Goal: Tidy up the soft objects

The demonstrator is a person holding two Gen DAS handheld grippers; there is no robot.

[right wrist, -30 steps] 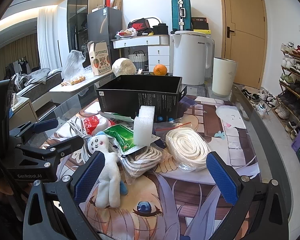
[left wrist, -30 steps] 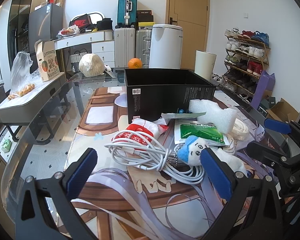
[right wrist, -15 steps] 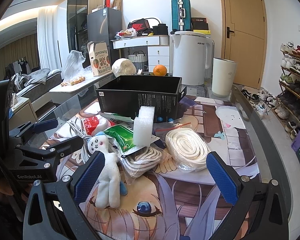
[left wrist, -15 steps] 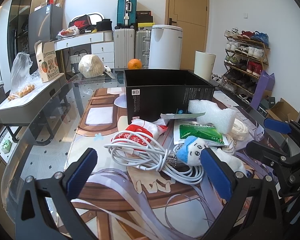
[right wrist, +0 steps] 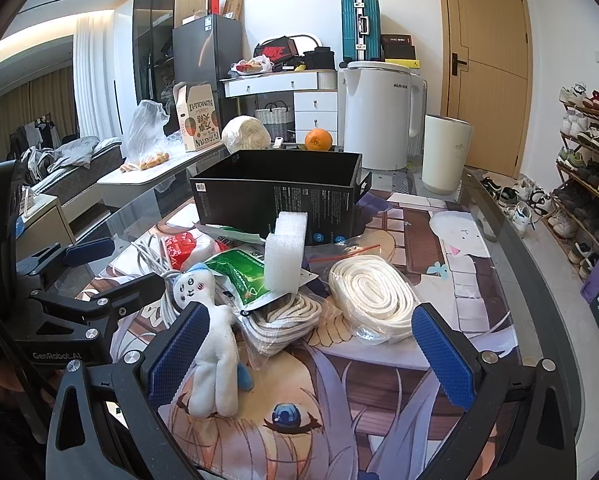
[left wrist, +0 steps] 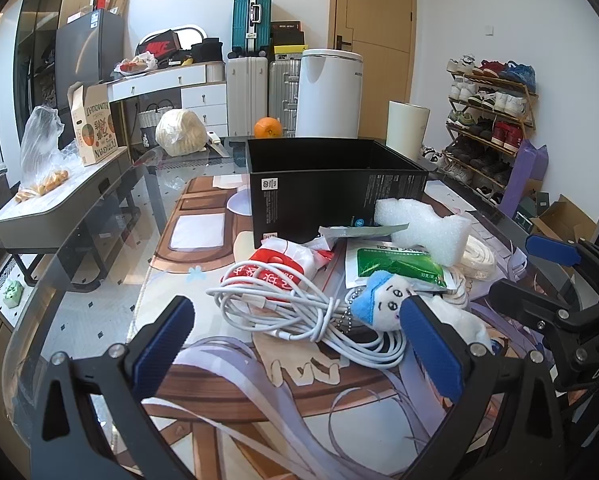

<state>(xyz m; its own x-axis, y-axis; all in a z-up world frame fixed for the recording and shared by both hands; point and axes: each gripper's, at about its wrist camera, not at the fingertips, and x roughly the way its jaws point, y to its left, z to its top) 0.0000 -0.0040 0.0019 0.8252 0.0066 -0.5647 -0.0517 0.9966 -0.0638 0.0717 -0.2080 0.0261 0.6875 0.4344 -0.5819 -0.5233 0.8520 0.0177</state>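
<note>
Soft things lie heaped just in front of the black box (left wrist: pixel 331 184), which serves as landmark. From the left wrist view, the left gripper (left wrist: pixel 295 344) stands wide, holding nothing; one white cable (left wrist: pixel 299 312) coil lies between its fingers, nearer the camera than the box. One doll (left wrist: pixel 383 308) with a blue cap sits right of the cable, its head just beside the right fingertip (left wrist: pixel 423 332). One red-and-white pouch (left wrist: pixel 275 268) lies against the box's front, one green packet (left wrist: pixel 395 264) to the pouch's right, and one foam block (left wrist: pixel 423 228) leans at the box's front right corner. The right gripper (left wrist: pixel 539 276) shows at the right edge — also spread wide.

From the right wrist view, the right gripper (right wrist: pixel 307 344) gapes wide and empty. The doll (right wrist: pixel 211 340) lies lengthwise just beside its left fingertip (right wrist: pixel 179 352), well in front of the box (right wrist: pixel 275 196). Two rope bundles — one (right wrist: pixel 283 320) bagged under the green packet (right wrist: pixel 239 272), one (right wrist: pixel 371 292) to its right — lie between the fingers. The foam block (right wrist: pixel 285 252) stands upright before the box. One orange (right wrist: pixel 318 140) sits behind the box.
</note>
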